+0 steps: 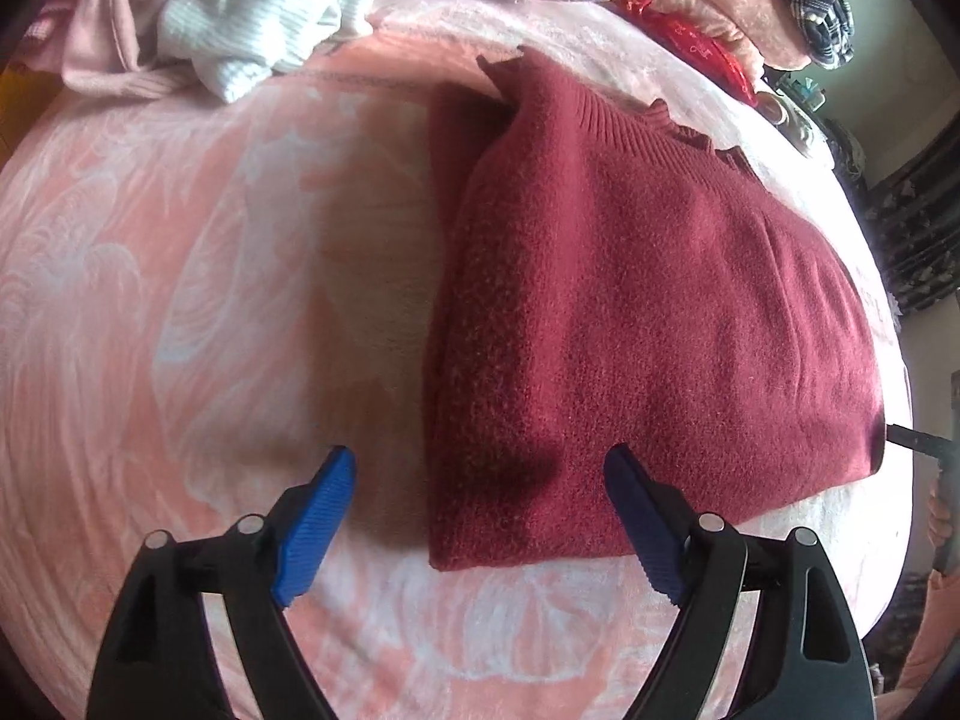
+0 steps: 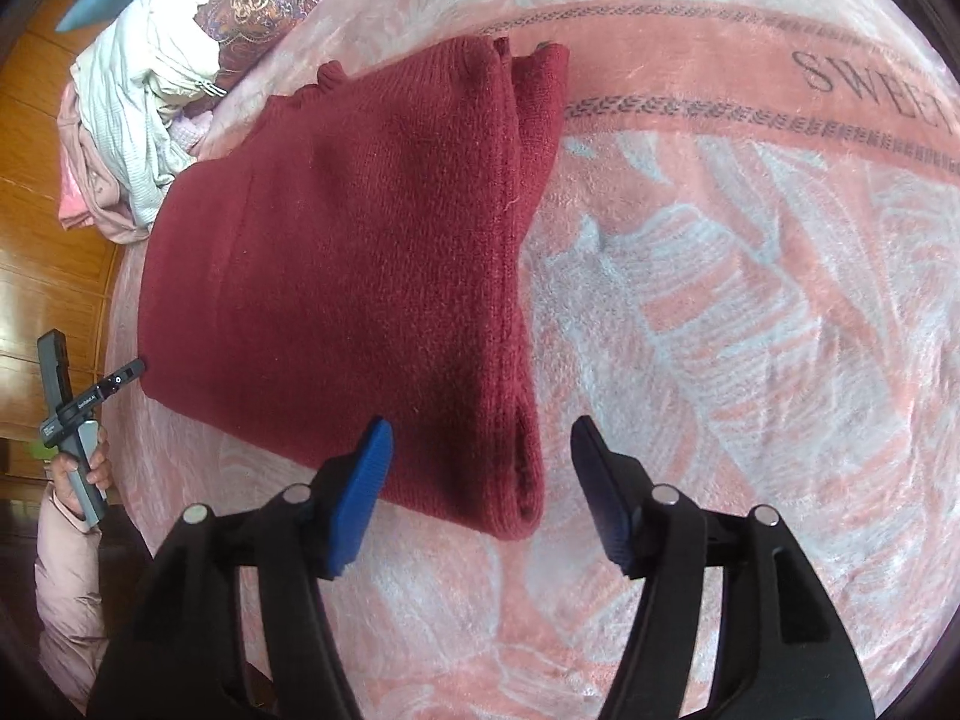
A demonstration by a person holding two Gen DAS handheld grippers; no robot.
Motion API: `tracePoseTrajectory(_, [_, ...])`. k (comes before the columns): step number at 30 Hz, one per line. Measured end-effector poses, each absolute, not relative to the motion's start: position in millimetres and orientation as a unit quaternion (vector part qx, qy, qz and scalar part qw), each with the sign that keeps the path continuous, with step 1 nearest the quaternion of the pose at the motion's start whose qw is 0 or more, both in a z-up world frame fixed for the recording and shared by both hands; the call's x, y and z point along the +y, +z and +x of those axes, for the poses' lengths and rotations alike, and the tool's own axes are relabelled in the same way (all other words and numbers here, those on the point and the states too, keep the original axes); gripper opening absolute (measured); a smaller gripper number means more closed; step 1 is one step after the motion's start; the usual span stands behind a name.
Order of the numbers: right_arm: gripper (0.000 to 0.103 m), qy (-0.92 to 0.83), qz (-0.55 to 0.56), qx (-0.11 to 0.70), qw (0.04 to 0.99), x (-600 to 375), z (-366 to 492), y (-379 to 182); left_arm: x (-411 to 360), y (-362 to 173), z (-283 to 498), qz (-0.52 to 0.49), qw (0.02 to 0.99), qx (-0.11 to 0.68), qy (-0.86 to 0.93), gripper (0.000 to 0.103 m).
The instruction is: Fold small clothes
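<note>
While both your grippers hover with jaws apart and empty, the red sweater lies folded on the bed, its near corners between the left gripper and the right gripper. The fold looks nearly done; next you likely pinch those corners for a final fold.

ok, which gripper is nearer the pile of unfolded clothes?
Left. The left gripper is at the maroon sweater's corner on the pile side; the right gripper is at the opposite corner, sweater between.
</note>
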State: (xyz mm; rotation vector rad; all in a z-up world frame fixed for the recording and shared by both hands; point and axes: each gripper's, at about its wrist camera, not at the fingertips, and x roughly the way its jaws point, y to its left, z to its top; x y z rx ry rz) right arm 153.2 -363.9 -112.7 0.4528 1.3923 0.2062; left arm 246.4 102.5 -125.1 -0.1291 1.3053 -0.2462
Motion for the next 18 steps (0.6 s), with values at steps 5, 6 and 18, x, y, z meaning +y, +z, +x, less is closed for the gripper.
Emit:
tracePoseTrajectory(5, [0.066, 0.101, 0.203, 0.653, 0.722, -358, 170, -138, 91, -146, 256, -0.069, 0.776, 0.614, -0.127, 0.091])
tracePoseTrajectory(6, [0.071, 0.109, 0.199, 0.653, 0.722, -355, 171, -139, 86, -147, 257, -0.059, 0.777, 0.612, -0.13, 0.091])
tracePoseTrajectory(18, [0.013, 0.146, 0.225, 0.617, 0.74, -347, 167, -122, 74, -138, 251, -0.118, 0.77, 0.602, -0.173, 0.022])
